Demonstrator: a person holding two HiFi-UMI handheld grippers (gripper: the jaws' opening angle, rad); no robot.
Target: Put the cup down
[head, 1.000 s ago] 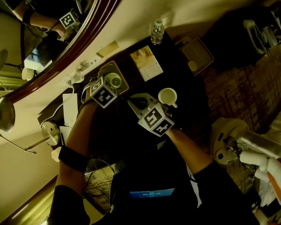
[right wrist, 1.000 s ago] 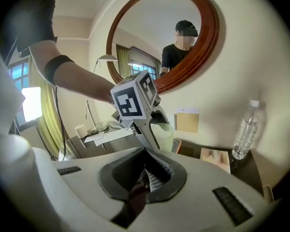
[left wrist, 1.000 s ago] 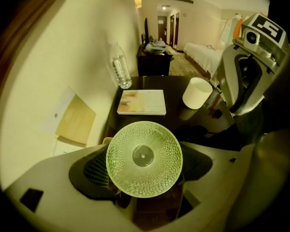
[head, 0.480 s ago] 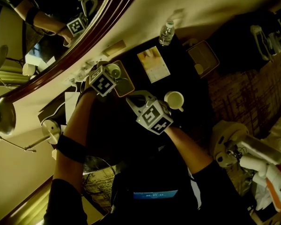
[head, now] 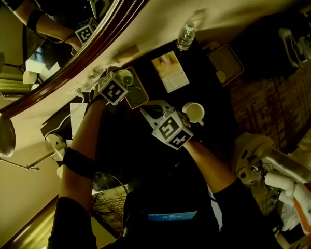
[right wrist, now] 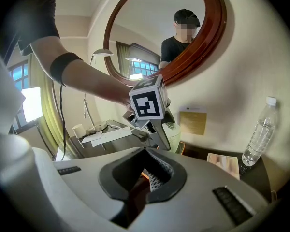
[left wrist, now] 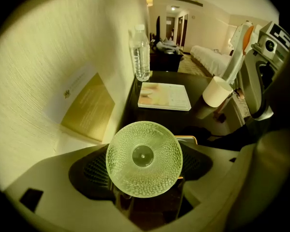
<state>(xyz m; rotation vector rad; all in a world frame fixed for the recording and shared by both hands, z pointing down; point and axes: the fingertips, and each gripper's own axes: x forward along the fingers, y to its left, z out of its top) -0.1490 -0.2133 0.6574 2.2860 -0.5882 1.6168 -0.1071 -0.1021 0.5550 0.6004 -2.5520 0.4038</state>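
A dimpled clear glass cup (left wrist: 144, 158) lies sideways between the jaws of my left gripper (left wrist: 145, 178), its round base facing the camera; the jaws are shut on its sides. In the head view the cup (head: 126, 77) hangs over a small brown tray (head: 139, 95) on the dark desk by the wall, with the left gripper (head: 120, 83) behind it. The right gripper view shows the cup (right wrist: 173, 133) from the side, just above the tray's orange rim (right wrist: 181, 147). My right gripper (head: 149, 108) hovers mid-desk, shut and empty (right wrist: 150, 175).
A white mug (head: 193, 112) stands right of the right gripper. A booklet (head: 170, 70), a water bottle (head: 185, 37) and a second tray (head: 225, 64) lie further back. A round mirror hangs on the wall; a lamp base (head: 55, 144) and papers sit at the desk's left.
The head view has shifted a little. My left gripper with the glass cup has edged toward the wall side of the tray. The right gripper has stayed shut in place.
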